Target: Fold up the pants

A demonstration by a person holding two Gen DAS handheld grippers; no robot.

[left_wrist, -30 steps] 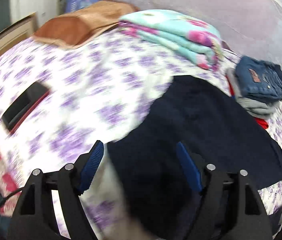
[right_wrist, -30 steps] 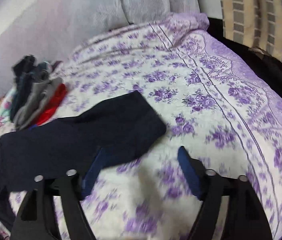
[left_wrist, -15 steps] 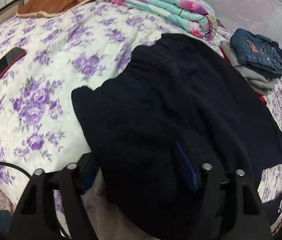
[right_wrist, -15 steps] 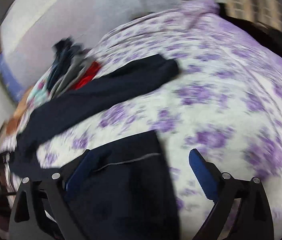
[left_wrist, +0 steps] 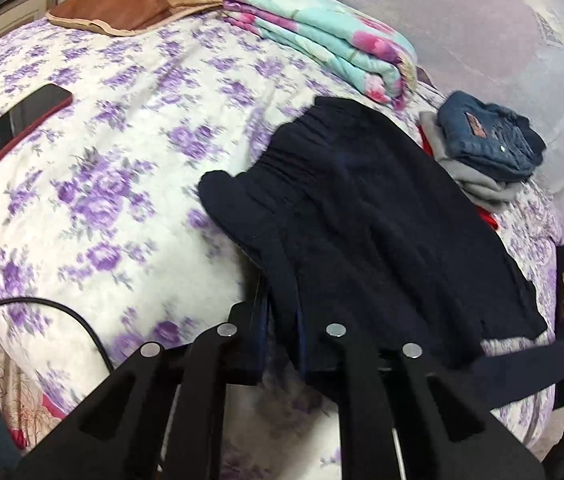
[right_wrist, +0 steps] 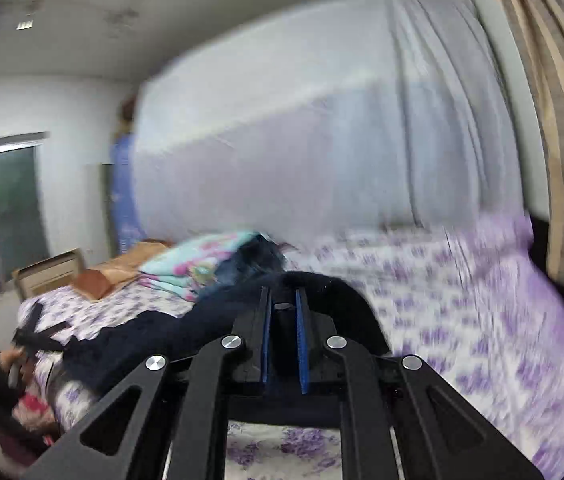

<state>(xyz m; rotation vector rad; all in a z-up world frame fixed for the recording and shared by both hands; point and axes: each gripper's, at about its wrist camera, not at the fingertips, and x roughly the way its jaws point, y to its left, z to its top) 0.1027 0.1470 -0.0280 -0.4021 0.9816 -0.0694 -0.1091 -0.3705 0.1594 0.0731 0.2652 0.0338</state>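
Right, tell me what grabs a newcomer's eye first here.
The dark navy pants sprawl across the purple-flowered bedspread, pinched by both the left gripper and the right gripper. Behind them lie a folded turquoise-and-pink floral blanket and a folded pair of blue jeans.

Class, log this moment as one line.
left gripper: shut on navy pants | right gripper: shut on navy pants | bed

Phone (left_wrist: 15, 130) on floral bedspread (left_wrist: 121, 184); folded blanket (left_wrist: 322, 44), jeans (left_wrist: 490, 140) beyond.
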